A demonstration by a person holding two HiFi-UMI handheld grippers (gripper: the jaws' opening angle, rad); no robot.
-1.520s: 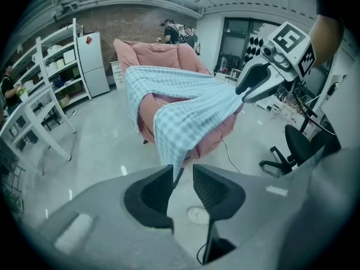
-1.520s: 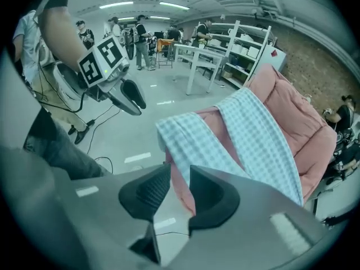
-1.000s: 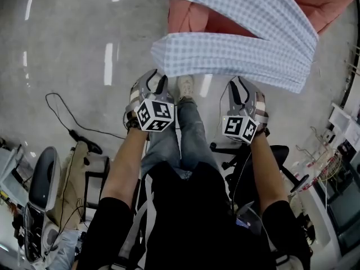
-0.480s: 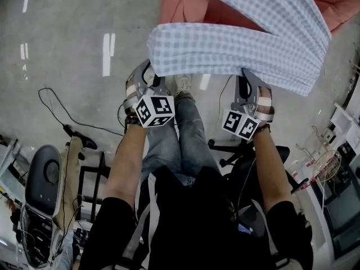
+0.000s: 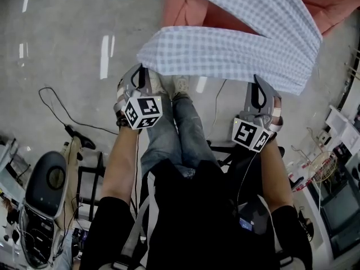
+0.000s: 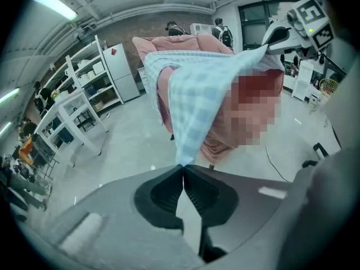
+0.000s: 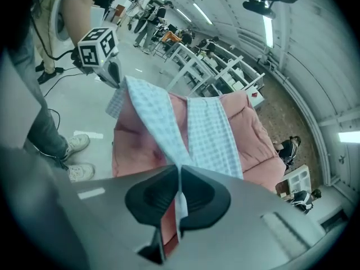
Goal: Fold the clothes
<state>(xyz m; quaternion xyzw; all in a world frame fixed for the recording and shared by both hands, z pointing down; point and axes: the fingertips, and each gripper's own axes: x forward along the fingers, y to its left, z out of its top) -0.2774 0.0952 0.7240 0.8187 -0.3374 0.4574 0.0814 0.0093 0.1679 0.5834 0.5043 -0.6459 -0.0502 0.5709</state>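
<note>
Just clenched on checked cloth [image 5: 225, 52] edge w/ left tongs [image 5: 145, 72] & right tongs [image 5: 256, 87]; stretched wide above pink cushion [image 5: 191, 13], prob. for straight fold.

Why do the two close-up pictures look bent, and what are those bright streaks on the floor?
Left gripper view: a wide-angle lens bows the white shelving and darkens the corners. Right gripper view: same bulge; the ceiling strip light is blown out. Head view: light glares as streaks on the glossy grey floor; the light-blue checked cloth looks sharp.
</note>
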